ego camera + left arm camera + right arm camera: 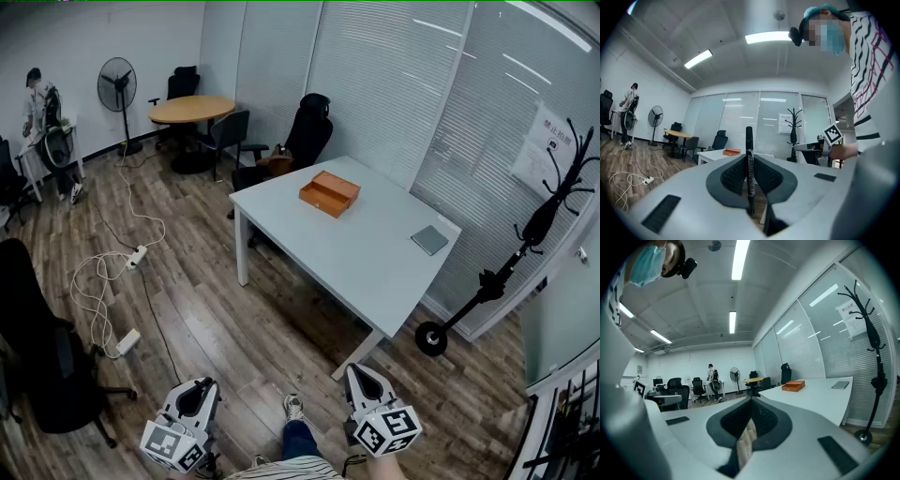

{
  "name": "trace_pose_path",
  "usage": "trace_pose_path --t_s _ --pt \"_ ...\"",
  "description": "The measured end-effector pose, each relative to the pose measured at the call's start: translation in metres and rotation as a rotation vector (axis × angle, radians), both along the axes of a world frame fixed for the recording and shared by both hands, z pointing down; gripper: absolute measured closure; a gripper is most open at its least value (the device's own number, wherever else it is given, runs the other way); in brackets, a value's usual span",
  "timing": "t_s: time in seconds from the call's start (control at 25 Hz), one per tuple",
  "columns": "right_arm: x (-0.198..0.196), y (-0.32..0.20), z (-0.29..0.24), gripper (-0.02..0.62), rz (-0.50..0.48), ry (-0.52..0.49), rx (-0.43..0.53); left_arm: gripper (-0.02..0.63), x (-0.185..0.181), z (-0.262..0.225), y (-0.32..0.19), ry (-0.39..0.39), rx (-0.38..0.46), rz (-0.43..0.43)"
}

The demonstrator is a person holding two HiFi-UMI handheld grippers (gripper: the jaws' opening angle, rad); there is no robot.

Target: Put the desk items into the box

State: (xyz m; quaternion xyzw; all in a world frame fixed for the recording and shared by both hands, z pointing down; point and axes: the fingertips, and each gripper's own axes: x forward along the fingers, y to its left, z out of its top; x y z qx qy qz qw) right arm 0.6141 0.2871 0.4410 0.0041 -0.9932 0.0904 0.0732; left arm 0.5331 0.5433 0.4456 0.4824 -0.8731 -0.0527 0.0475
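Left tool (749, 161) is pinching a black marker (749, 140), which is standing upright between the jaws. Right tool (751, 404) is clamping on a tan, woven-looking strip (745, 446); cannot tell what it is. Both tools are hanging low beside the person's shoe (294, 406), well apart from the table (375, 272).

Judgement: carrying step is in hand. Next move is calling for a walk to the table, then bringing each tool over the box before letting go.

Orange box (329, 193) is sitting toward the table's far end, seemingly open; contents too small to tell. A grey pad (429, 239) is lying on the table, outside the box.
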Motion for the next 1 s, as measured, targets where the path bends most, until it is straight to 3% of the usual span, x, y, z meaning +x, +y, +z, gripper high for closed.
trace_pose_path --t_s 0.52,1.0 --pt "-0.040 -0.024 -0.001 0.570 0.004 -0.001 0.010 0.554 -0.035 0.005 -0.015 0.017 -0.002 -0.015" --pt "-0.144 -0.113 0.003 0.568 -0.012 0.040 -0.002 0.554 -0.132 -0.005 -0.093 0.024 -0.033 -0.035"
